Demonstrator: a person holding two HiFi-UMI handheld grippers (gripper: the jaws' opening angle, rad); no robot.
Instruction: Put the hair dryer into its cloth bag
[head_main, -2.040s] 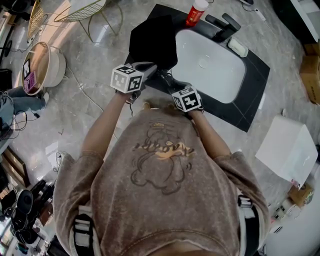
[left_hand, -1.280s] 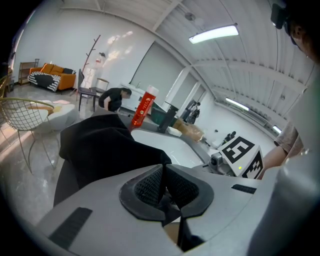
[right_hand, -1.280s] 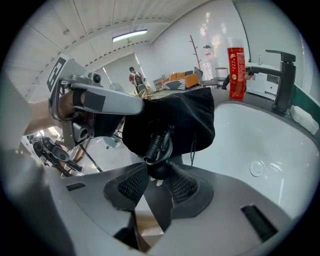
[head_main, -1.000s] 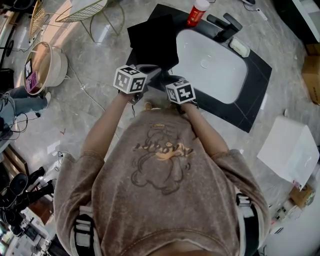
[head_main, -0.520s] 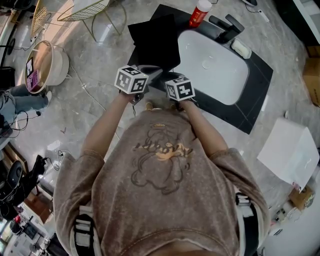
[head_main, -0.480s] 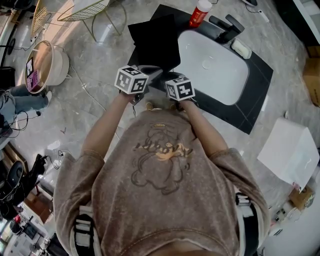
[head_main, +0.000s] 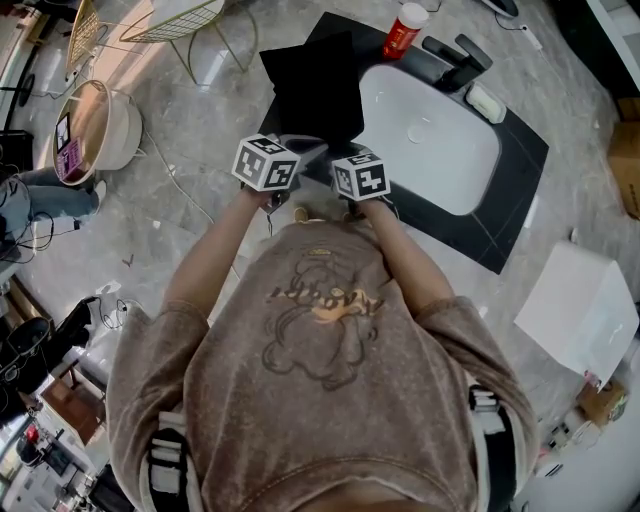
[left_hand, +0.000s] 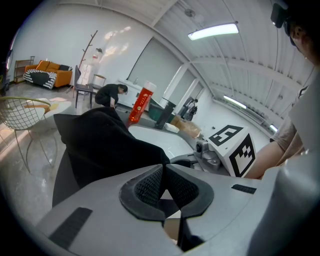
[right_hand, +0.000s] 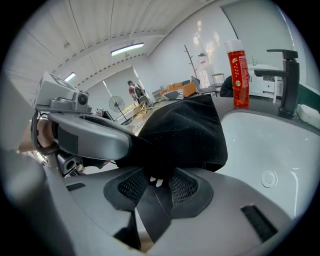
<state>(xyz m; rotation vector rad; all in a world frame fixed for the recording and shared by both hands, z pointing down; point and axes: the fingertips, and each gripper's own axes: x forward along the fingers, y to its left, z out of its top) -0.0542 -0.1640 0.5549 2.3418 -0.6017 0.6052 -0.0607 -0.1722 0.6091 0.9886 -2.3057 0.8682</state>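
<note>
Pretty bright and even, mostly from the ceiling strip lights (left_hand: 212, 31). Warm sun glare washes the floor (head_main: 150, 60) top left in the head view. Both gripper views are heavy fisheye with dark corners, and the cloth bag (right_hand: 185, 130) is just featureless black.

— What are you working on?
— You have a dark counter (head_main: 500, 215), upper middle, with a white basin (head_main: 430, 140).
— On it?
— Red bottle (head_main: 403, 30), black faucet (head_main: 455, 62) and pale soap (head_main: 487, 102) along its upper edge; black cloth bag (head_main: 315, 85) at left.
</note>
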